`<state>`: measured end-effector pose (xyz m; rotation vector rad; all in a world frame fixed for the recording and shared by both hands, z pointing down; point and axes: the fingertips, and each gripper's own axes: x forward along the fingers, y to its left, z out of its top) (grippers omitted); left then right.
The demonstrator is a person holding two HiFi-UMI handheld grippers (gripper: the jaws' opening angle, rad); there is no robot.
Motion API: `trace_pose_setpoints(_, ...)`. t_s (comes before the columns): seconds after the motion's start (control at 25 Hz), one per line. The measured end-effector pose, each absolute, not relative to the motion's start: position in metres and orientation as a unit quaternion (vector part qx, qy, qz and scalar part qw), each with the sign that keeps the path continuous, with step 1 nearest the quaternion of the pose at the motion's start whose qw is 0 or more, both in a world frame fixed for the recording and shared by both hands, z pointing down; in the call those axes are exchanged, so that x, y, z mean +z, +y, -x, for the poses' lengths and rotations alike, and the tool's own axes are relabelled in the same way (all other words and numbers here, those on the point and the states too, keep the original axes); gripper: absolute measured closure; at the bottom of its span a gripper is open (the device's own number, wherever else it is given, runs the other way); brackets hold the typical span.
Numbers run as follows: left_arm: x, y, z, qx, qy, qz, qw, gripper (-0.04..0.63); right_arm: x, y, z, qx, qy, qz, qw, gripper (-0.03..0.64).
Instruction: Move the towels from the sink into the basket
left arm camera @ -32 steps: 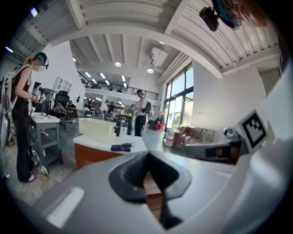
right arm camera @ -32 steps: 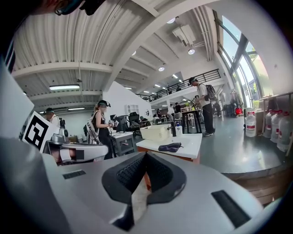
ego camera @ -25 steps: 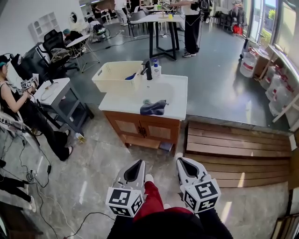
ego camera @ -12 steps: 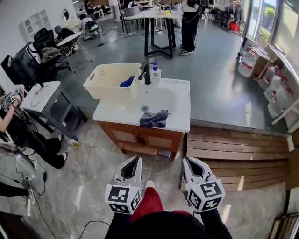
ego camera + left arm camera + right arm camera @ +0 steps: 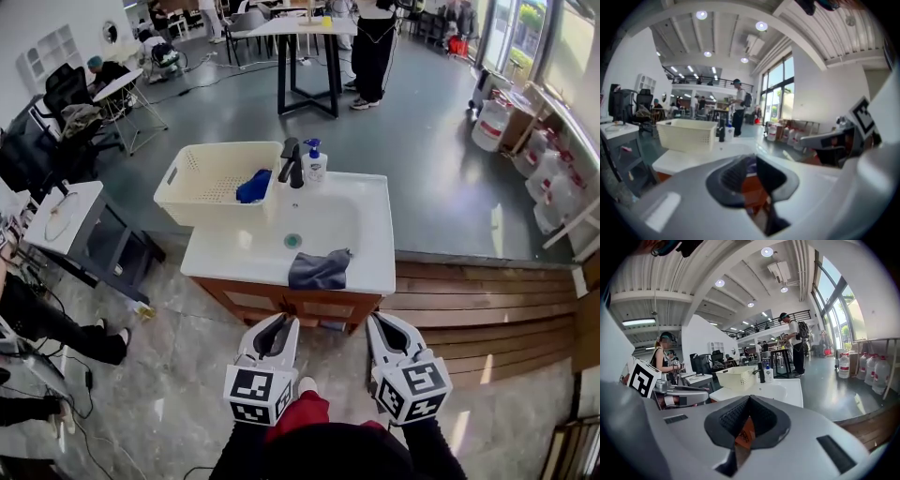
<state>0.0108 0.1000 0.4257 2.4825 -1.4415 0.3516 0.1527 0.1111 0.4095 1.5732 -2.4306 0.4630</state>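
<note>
1 grey towel on sink, 1 blue towel in basket.

A large open-plan lab or studio hall is shown. A freestanding sink cabinet is set on a bare polished floor, and office chairs, a tall table, water jugs, tall windows and a mezzanine railing are seen around it.

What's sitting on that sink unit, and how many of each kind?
Towels: 2, a grey towel and a blue towel
Basket: 1
Soap bottle: 1
Faucet: 1
Total: 5
</note>
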Motion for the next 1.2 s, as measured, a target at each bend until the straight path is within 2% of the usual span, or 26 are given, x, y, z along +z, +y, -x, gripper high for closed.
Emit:
trace_pose_setpoints(0.72,0.483,0.006,-0.027,0.191,-0.391,-0.888,0.144,0.46,0.424,0.047,-0.142,0.166,-0.782,-0.586,0.133,0.609)
trace_pose_setpoints(1.2,0.505,-0.025,-0.054,0.273,-0.333,-0.894,0.121,0.423,0.43,0.018,-0.156,0.175,-0.776,-0.589,0.144,0.609)
